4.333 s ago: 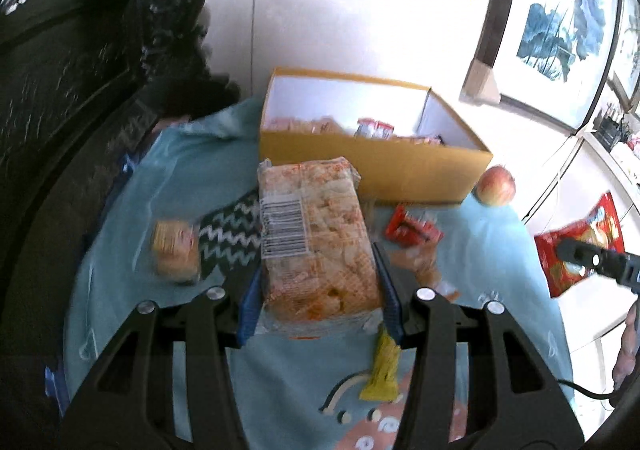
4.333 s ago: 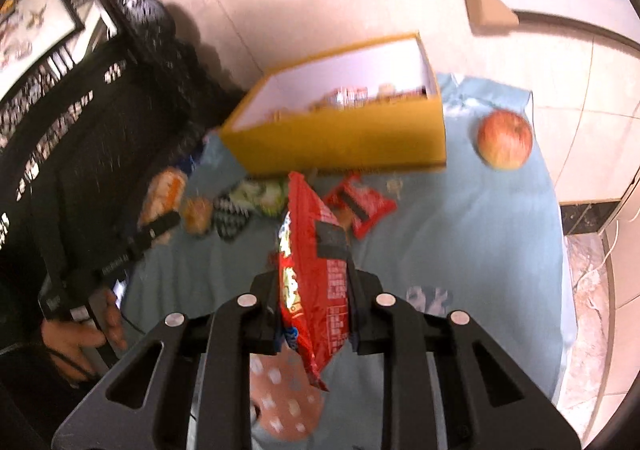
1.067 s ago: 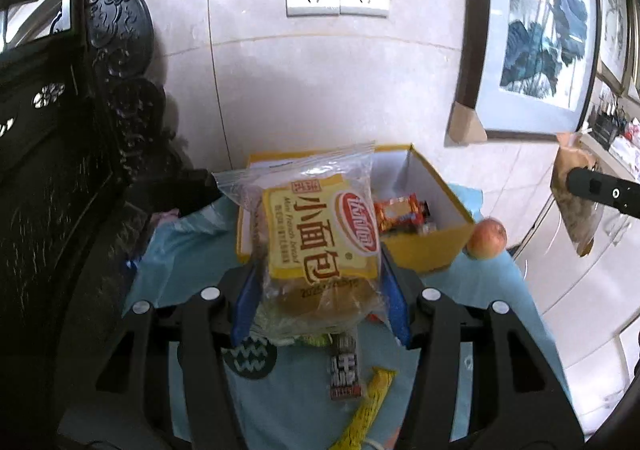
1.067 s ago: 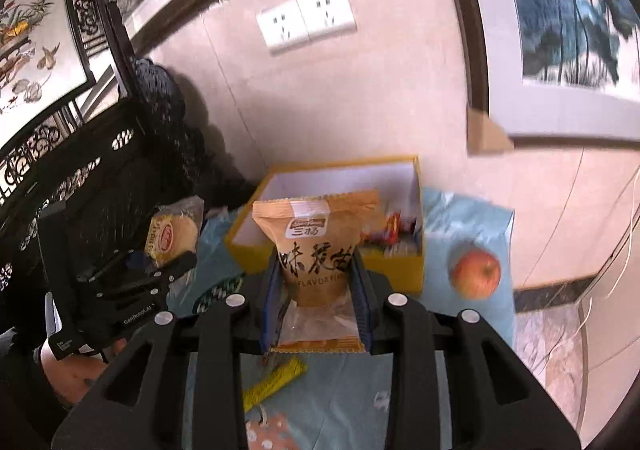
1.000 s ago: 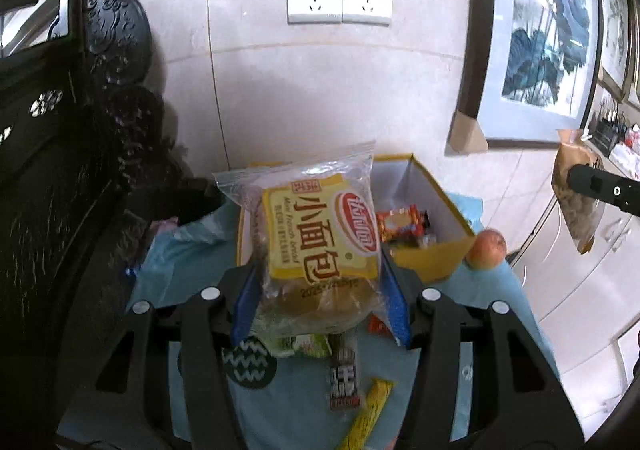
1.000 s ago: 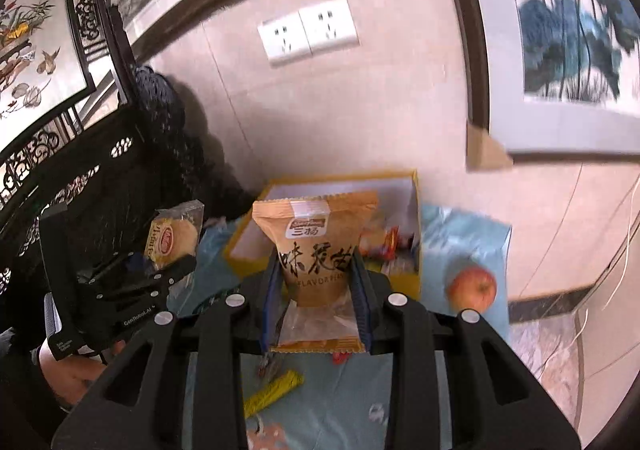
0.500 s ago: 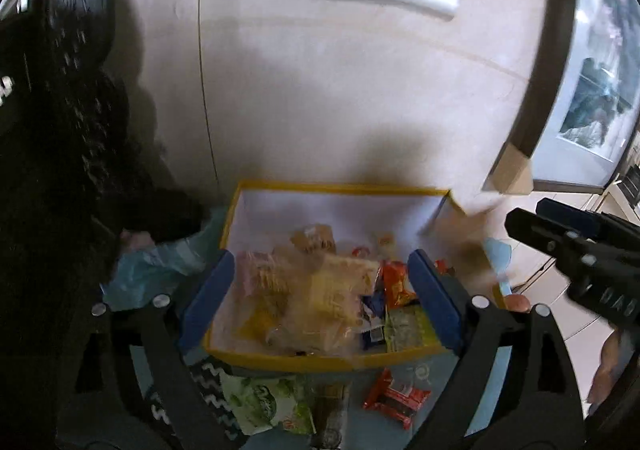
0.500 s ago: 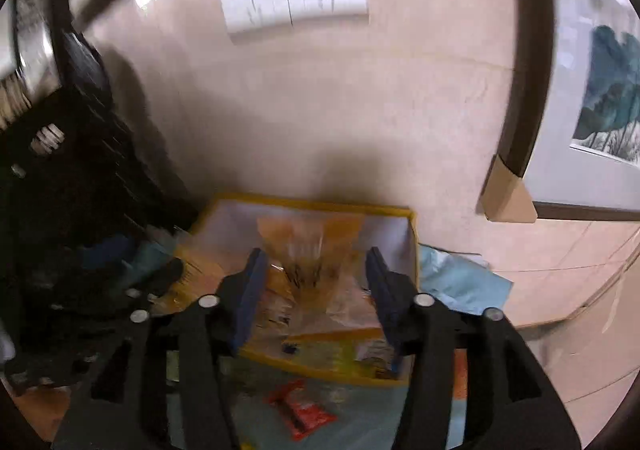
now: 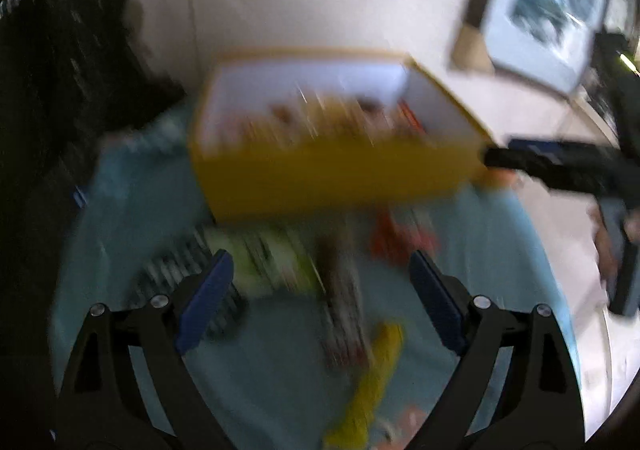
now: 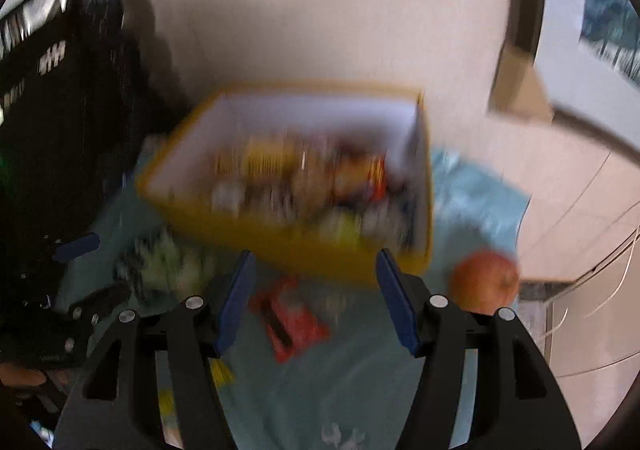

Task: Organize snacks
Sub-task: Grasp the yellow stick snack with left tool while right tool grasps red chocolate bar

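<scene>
Hovering above light blue tablecloth [image 9: 132, 210], both views blurred. Left gripper [image 9: 316, 290] spread wide, nothing held; green snack packet [image 9: 268, 262] and dark wrapped bar [image 9: 340, 310] lie on cloth between its blue pads, yellow stick packet [image 9: 372, 382] nearer camera. Right gripper [image 10: 316, 302] jaws opening, empty; red snack packet [image 10: 292, 322] below gap. Yellow cardboard box [image 10: 280, 234], packed with snacks, just ahead of both; red apple [image 10: 484, 282] to right

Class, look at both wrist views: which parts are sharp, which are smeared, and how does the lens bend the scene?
Left wrist view: the left gripper is crisp, while the yellow cardboard box and the packets on the light blue cloth are motion-smeared. Right wrist view: the right gripper is sharp, the round red apple blurred; fisheye curvature darkens the corners.
</scene>
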Demonstrator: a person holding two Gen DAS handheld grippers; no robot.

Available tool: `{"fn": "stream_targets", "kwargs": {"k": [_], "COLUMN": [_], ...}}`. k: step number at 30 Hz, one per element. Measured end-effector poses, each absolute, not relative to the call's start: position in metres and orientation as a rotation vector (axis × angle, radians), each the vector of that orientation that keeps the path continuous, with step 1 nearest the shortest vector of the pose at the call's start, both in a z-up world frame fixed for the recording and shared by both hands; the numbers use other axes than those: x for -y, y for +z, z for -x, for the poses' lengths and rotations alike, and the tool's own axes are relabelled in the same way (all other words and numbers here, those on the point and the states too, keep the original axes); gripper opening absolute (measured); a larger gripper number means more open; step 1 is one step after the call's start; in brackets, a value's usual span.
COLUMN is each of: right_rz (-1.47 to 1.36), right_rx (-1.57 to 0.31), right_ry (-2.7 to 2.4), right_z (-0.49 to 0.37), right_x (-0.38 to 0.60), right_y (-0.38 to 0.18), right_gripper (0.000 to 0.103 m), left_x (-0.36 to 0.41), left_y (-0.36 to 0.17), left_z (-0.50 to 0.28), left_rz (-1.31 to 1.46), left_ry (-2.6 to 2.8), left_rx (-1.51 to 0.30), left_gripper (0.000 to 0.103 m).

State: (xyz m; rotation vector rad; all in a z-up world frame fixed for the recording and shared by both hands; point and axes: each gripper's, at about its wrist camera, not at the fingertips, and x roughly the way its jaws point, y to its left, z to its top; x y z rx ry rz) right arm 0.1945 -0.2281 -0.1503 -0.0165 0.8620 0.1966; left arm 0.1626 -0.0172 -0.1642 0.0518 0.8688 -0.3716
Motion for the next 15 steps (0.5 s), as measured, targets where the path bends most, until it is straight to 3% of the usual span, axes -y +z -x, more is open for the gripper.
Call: {"fn": "stream_targets", "kwargs": {"k": [4, 9, 15], "right_rz": [0.1, 0.191, 0.224], "right_rx": [-0.887, -0.912, -0.958], "right_ry": [0.221, 0.28, 0.261], "right_z": [-0.186, -0.199, -0.228], "right_x": [0.218, 0.2, 0.176], "right_y": [-0.189, -0.225, -0.249], "right_gripper": [0.063, 0.063, 0.063], "left_x": [0.029, 0.038, 0.032], "left_y": [-0.22, -0.252, -0.272], "left_z": [-0.114, -0.091, -0.091], "left_rz": [-0.162, -0.266, -0.277], "left_ry": [-0.475, -0.533, -0.494], "left_rx": [-0.955, -0.962, -0.942], "left_gripper": [0.089, 0.086, 0.063]}}
